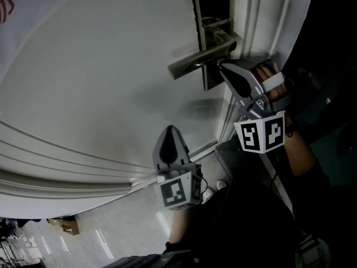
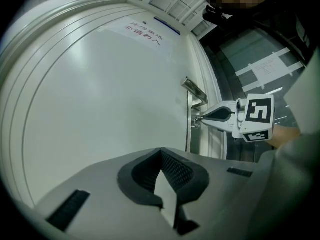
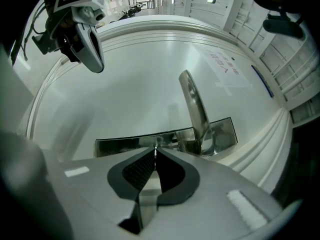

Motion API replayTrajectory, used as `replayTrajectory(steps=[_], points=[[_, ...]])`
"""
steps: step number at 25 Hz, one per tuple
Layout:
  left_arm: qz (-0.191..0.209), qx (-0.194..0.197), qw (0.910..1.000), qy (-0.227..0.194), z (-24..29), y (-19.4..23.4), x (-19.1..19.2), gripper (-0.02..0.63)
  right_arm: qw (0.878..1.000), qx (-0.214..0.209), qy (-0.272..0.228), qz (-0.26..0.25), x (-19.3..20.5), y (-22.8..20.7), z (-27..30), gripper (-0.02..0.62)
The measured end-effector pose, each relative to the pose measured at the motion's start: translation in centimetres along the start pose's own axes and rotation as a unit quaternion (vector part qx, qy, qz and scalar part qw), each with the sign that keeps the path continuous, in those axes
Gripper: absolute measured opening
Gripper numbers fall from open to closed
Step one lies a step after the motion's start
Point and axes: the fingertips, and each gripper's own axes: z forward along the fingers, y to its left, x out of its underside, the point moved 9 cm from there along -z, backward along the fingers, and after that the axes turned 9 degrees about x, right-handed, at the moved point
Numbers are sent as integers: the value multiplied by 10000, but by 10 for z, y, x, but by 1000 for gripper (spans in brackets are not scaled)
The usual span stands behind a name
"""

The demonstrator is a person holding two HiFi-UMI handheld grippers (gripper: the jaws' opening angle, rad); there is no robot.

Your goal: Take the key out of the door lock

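Note:
A white door (image 1: 100, 82) carries a metal lever handle (image 1: 198, 63) on a long lock plate (image 1: 212, 80). My right gripper (image 1: 222, 66) points at the plate just under the lever. Its jaws are shut on a small metal key (image 2: 196, 120) that sticks out of the lock. In the right gripper view only a thin sliver of the key (image 3: 156, 145) shows beyond the closed tips (image 3: 155, 150), with the lever (image 3: 194, 106) rising behind. My left gripper (image 1: 170, 130) hangs lower left, away from the door, shut and empty (image 2: 161, 151).
The door frame (image 1: 251, 15) runs along the right of the lock. A paper notice (image 2: 142, 33) is stuck high on the door. Pale floor tiles (image 1: 111, 233) and a cardboard box (image 1: 66, 225) lie below. A hand (image 1: 273, 85) holds the right gripper.

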Motion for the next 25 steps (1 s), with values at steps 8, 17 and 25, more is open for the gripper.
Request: replayTrajectory(steps=[8, 17, 25], points=[[-19, -8, 10000, 17, -1, 1, 0, 0, 9993, 22, -75, -379, 1, 2, 0, 8], [-19, 106, 9999, -45, 0, -4, 0, 0, 9990, -27, -120, -439, 1, 2, -6, 9], [48, 89, 9999, -4, -7, -5, -2, 0, 9988, -20, -112, -468, 2, 1, -8, 9]])
